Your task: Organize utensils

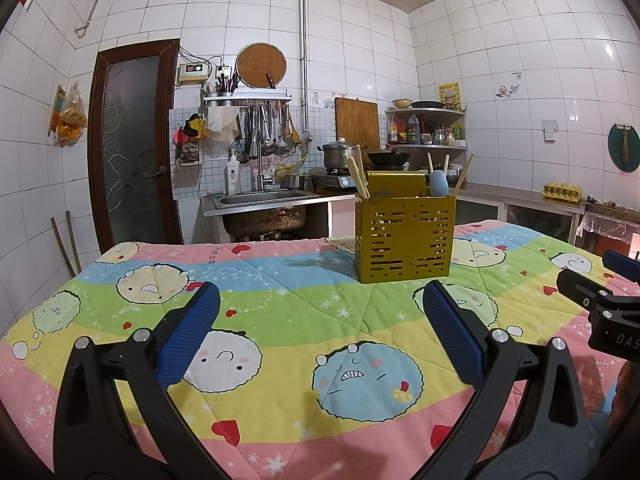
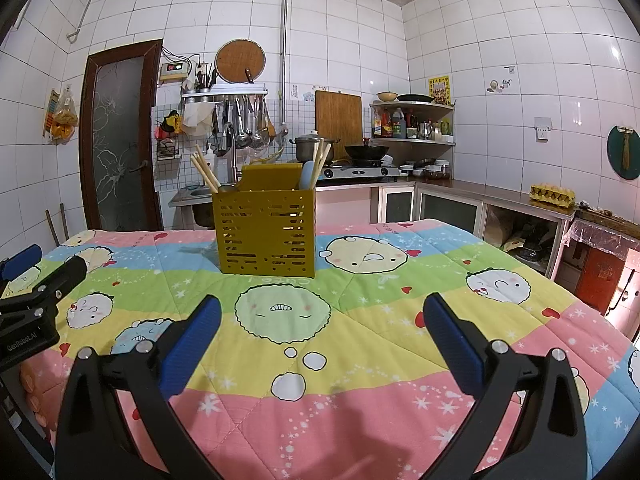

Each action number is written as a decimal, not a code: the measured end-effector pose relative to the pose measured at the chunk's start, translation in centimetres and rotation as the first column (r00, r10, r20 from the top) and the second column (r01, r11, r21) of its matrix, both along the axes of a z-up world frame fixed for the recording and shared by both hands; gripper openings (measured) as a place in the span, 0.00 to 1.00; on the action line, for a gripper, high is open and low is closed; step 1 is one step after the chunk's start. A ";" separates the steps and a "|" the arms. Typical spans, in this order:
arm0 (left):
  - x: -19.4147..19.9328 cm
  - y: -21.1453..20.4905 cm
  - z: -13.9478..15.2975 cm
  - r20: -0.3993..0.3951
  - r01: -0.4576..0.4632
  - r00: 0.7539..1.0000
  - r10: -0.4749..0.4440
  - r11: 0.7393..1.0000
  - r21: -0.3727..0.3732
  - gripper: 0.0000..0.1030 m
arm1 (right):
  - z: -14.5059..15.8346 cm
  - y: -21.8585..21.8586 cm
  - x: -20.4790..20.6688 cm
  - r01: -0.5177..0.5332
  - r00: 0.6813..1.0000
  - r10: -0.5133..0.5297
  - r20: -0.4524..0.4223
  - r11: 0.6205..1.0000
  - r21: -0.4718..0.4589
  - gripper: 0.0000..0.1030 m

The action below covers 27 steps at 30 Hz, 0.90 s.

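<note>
A cartoon-print quilt (image 1: 280, 308) covers the table, with a perforated yellow utensil caddy (image 1: 404, 236) upright on it holding chopsticks (image 1: 358, 176) and a blue spoon (image 1: 439, 184). Short of the caddy, the left gripper (image 1: 320, 300) and right gripper (image 2: 322, 308) gape wide, empty.

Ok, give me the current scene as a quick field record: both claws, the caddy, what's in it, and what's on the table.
left claw: open, empty, above the quilt
right claw: open, empty, above the quilt
utensil caddy: yellow, slotted, upright on the table, beyond both claws
contents: chopsticks leaning out at both sides, a light blue utensil
table cover: cartoon quilt
loose utensils on quilt: none visible
contact: neither claw touches the caddy
</note>
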<state>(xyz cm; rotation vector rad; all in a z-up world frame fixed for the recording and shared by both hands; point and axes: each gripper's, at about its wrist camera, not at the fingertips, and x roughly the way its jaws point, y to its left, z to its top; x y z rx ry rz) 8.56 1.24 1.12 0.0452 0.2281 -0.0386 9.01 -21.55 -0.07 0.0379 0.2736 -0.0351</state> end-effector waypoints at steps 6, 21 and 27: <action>0.0 0.0 0.0 0.000 -0.001 1.000 0.001 1.000 -0.001 0.95 | 0.0 0.0 0.0 0.000 1.000 0.000 0.000 1.000 0.000 0.96; 0.4 0.4 0.2 -0.028 -0.010 1.000 0.010 1.000 -0.015 0.95 | 0.0 0.1 0.0 0.000 1.000 0.000 0.001 1.000 0.000 0.96; 0.7 0.4 0.1 -0.033 -0.018 0.999 0.017 1.000 -0.015 0.95 | -0.1 0.0 0.0 0.000 1.000 0.000 0.001 1.000 0.000 0.96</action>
